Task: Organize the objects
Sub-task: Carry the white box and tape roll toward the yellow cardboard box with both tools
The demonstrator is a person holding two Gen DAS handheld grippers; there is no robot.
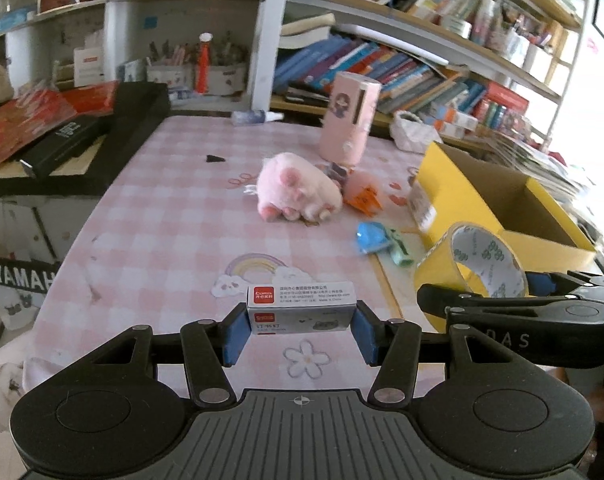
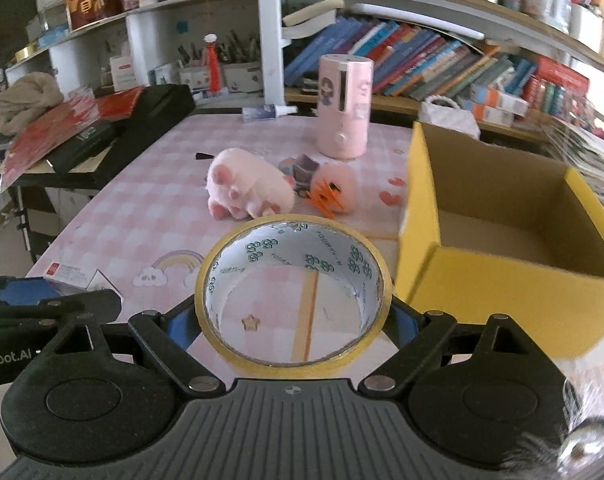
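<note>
A small grey-and-white staple box (image 1: 301,307) with a red Comix label sits crosswise between the blue pads of the left gripper (image 1: 300,330), which pinches it at both short ends above the pink checked tablecloth (image 1: 162,220). Just to its right, the right gripper (image 2: 294,320) is clamped on a roll of yellow tape (image 2: 294,292), its jaws set wide against the roll's outer sides; the roll's hollow core faces the camera, showing green printed logos on its inner lining. In the left wrist view the same tape roll (image 1: 471,264) appears at the right edge, held off the cloth.

Right of the tape stands an open yellow cardboard box (image 2: 421,208), its brown inside bare where visible. Further back on the table lie a pink plush paw (image 2: 248,190), a cluster of orange clips (image 2: 325,198) and a pink cylindrical container (image 2: 343,108) standing upright. In the left wrist view a blue item (image 1: 371,237) rests near the box's corner. Behind the table, bookshelves (image 2: 421,56) are packed with books, and a black case (image 2: 158,116) with red booklets lies to the left.
</note>
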